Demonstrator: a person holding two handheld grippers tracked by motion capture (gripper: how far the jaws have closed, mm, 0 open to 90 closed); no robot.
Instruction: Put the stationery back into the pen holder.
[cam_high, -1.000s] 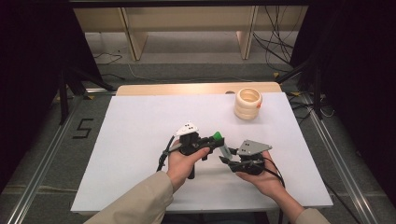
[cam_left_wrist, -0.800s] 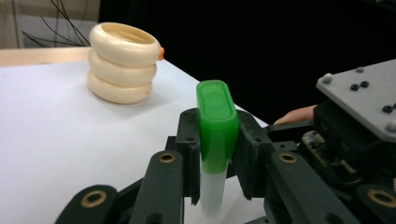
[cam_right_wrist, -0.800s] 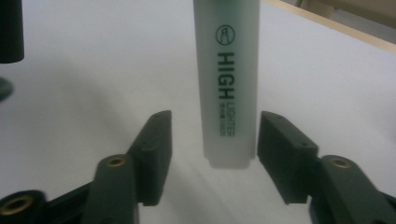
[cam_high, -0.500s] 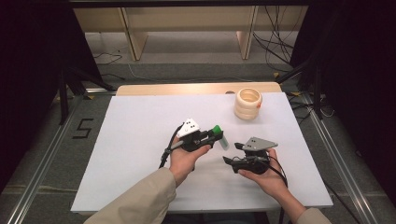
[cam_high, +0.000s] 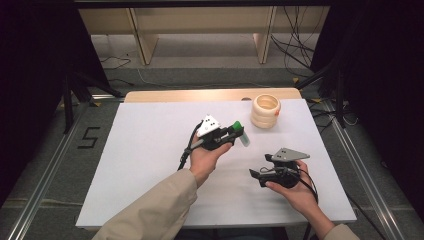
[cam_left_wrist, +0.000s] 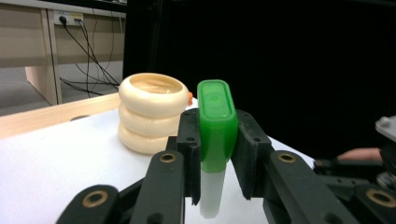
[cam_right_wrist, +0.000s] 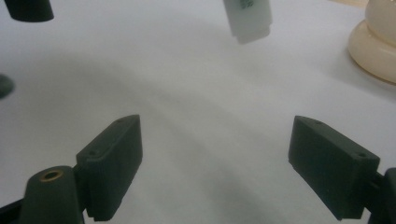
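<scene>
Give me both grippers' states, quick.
Left gripper: shut on the green-capped tube.
Right gripper: open, jaws have just been opening, nothing between them.

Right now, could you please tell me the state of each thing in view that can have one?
Left gripper: shut on the green-capped tube.
Green-capped tube: capped, held by its cap, lifted off the table.
Right gripper: open, nothing between the jaws, which have just been opening.
Cream ringed holder: upright on the table, open on top.

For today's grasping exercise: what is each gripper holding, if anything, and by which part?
The left gripper is shut on the green-capped white tube, pinching its green cap. The right gripper holds nothing; its jaws have just been opening and stand wide apart.
</scene>
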